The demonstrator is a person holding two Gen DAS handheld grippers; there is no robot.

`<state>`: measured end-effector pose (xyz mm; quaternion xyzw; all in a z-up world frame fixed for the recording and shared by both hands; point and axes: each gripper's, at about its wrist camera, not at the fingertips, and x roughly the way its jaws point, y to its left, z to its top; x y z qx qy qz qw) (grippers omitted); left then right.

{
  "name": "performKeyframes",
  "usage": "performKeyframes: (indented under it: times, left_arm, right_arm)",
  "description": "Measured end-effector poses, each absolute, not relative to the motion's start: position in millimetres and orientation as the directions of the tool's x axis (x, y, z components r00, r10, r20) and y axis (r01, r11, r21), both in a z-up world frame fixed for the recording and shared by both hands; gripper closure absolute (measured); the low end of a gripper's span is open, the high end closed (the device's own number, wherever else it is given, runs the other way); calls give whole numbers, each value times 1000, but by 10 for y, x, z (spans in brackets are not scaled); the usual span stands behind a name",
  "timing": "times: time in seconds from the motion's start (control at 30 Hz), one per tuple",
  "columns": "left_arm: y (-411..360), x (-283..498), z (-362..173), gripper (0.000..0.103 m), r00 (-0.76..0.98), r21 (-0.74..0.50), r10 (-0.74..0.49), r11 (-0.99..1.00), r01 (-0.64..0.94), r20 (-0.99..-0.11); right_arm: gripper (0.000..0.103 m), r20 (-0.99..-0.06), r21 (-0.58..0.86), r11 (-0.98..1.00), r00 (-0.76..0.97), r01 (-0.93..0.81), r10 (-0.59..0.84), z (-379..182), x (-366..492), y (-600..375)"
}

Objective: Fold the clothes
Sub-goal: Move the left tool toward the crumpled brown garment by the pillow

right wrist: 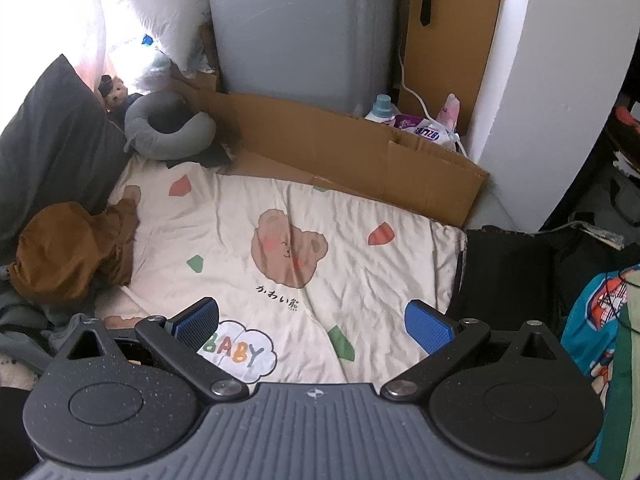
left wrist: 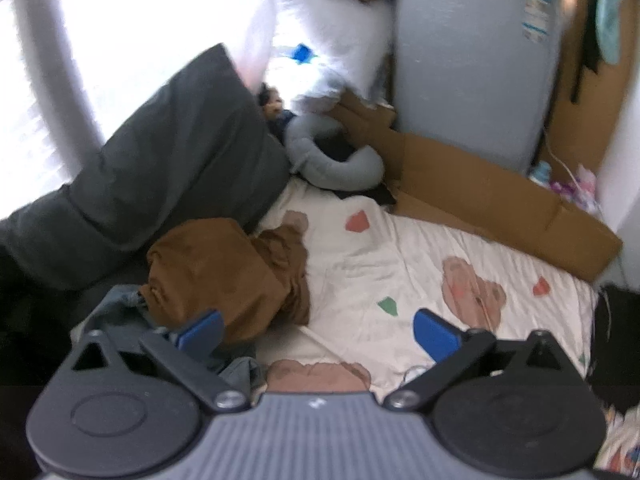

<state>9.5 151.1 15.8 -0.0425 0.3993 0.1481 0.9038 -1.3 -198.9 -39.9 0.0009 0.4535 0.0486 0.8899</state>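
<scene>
The left gripper and right gripper hover wide apart, holding nothing, above the bear-print bed sheet; the brown garment lies crumpled at left of frame, likely awaiting spreading.

Black linkage arms, silver screws, blue ribbed jaws

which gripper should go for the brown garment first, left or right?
Left, probably. The left gripper is open with the crumpled brown garment right beside its fingers. The right gripper, also open, hovers over the bear-print blanket, farther from it.
</scene>
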Motion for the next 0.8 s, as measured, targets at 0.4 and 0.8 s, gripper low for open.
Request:
performKeyframes:
  times: [0.4, 0.8]
  left_arm:
    - [1814, 226, -57, 0, 609, 20, 240, 939, -344, -756]
    - [2112, 465, -359, 0, 546, 32, 267, 915, -402, -794]
  right_arm:
    - [1, -815, 76, 994, 570, -76, 106, -580, 245, -1931]
    - [1, -821, 75, 990, 557, -120, 130, -763, 581, -1806]
